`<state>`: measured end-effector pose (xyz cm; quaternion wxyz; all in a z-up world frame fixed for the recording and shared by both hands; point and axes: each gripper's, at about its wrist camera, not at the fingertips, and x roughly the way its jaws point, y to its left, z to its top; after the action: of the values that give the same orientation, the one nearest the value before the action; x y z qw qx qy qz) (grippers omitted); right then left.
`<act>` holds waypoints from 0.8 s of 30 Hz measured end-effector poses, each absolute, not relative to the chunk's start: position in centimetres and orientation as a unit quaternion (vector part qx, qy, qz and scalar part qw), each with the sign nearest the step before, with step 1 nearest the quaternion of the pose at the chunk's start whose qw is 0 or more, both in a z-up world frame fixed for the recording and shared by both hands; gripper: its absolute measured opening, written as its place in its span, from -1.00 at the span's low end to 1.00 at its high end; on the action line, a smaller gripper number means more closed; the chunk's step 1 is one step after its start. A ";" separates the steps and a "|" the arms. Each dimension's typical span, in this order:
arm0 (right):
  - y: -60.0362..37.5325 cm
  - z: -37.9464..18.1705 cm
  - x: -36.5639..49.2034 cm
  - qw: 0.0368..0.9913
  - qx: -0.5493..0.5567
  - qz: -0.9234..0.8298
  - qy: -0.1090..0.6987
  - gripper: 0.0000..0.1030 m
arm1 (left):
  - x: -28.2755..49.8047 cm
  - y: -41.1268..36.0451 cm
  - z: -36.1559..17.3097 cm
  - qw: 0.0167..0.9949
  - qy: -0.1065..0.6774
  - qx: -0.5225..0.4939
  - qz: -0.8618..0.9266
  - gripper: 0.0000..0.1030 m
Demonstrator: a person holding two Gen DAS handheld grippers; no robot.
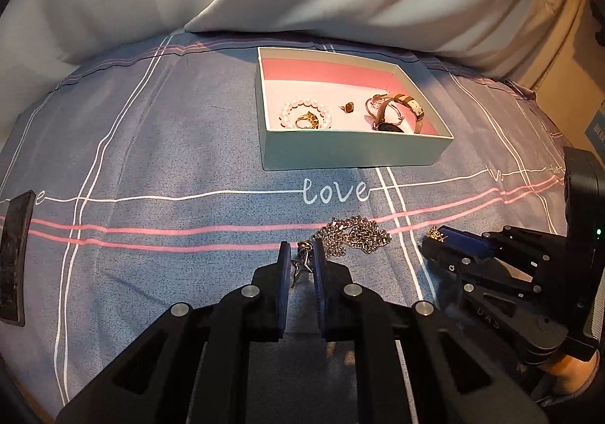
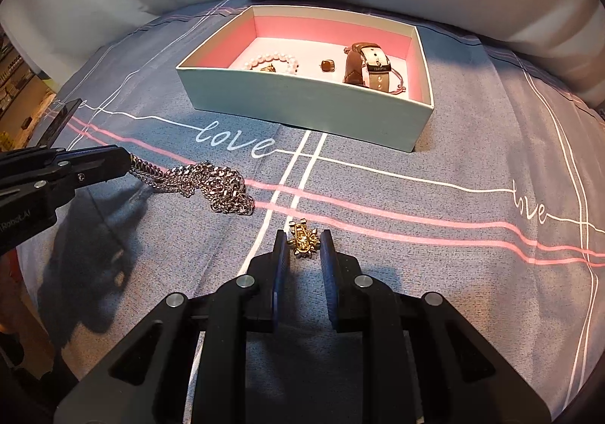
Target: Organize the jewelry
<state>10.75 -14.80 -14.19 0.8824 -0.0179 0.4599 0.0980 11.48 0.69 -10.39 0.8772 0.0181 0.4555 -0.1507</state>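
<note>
Both claws set on the last loose pieces, box just ahead.

L gripper (image 1: 301, 265): jaws narrowed round star pendant (image 1: 298, 270) of silver chain (image 1: 351, 235), contact can't be told; chain is heaped just ahead-right. R gripper (image 2: 304, 246): jaws part-open, gold brooch (image 2: 302, 239) bracketed at tips, not yet pinched. Jaws should be closed fully before lifting, chain raised clear, both carried fwd over box (image 1: 340, 153) wall.

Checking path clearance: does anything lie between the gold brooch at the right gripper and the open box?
Nothing visible does. The gold brooch sits between the right gripper's open fingers; only bare bedsheet separates it from the box. The chain necklace lies off left.
</note>
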 end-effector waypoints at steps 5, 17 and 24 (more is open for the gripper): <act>-14.8 -14.0 10.7 0.882 -0.017 0.102 0.460 -0.64 | 11.4 -0.1 -10.5 0.875 0.457 0.021 -0.159 -0.77; -14.9 -11.5 10.5 0.894 -0.017 0.103 0.436 -0.64 | 11.2 -1.5 -5.0 0.896 0.398 0.019 -0.193 -0.77; -14.8 -11.3 10.3 0.893 -0.016 0.106 0.437 -0.64 | 11.0 -1.5 -2.0 0.910 0.365 0.011 -0.197 -0.77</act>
<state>10.33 -14.81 -11.28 0.8932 -0.0160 0.4368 0.1055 10.96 -1.54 -2.03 0.9098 0.0111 0.3653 -0.1966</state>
